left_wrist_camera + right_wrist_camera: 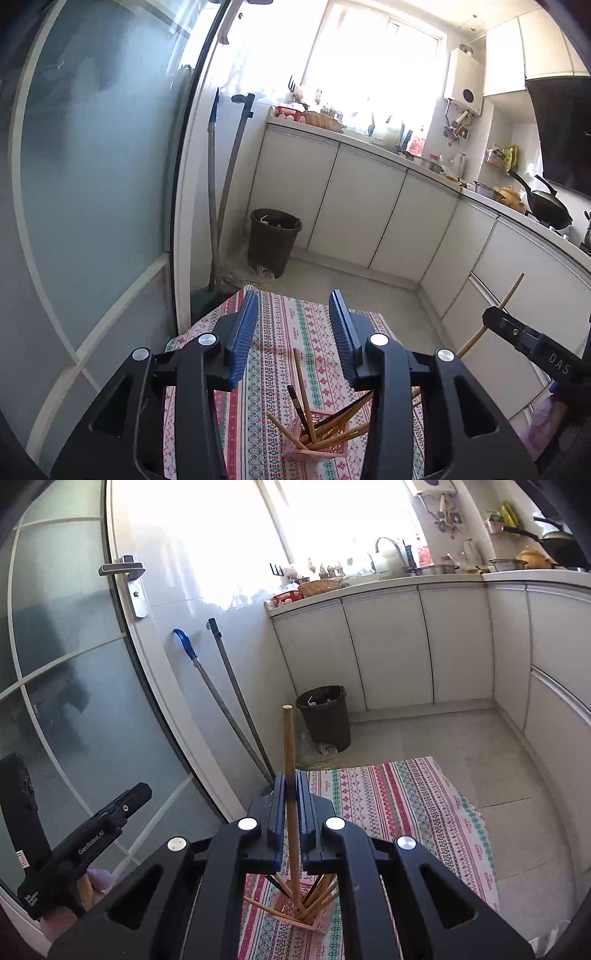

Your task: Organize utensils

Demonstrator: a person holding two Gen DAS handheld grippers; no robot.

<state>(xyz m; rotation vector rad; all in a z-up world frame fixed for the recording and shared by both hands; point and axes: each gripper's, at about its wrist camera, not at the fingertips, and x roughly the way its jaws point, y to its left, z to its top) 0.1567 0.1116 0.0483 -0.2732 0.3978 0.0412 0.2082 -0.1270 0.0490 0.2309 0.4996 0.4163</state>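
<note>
On the far left we see a frosted glass door (pixel 74 686) with a metal handle (pixel 122 568). Beside it, a mop and a broom (pixel 221 686) lean against the white wall, and a dark waste bin (pixel 325 716) stands on the floor at the corner of the white cabinets (pixel 388 646).

We hold the left gripper (pixel 293 328) above a small table covered with a patterned cloth (pixel 406 805). Its blue-padded fingers (pixel 243 332) stand wide apart, and we see nothing between them. In the right wrist view the same tool appears at the lower left edge (pixel 110 823), off to the side of the table.

Below the grippers, a pink basket (pixel 328 439) sits on the cloth. It contains a bundle of chopsticks (pixel 314 417) that fan out and lean in several directions; most are light wood and a few are dark.

We hold the right gripper (pixel 291 805) over the basket. Its fingers are closed narrowly on a single chopstick (pixel 289 746). This stick stands close to upright: its upper end rises clear above the fingertips, and its lower end reaches down into the basket among the others. In the left wrist view the same stick (pixel 511 291) runs at a slant through the tip of the right tool at the right edge.

To the right, the counter (pixel 443 578) carries a tap, pots and a wok (pixel 546 206).
</note>
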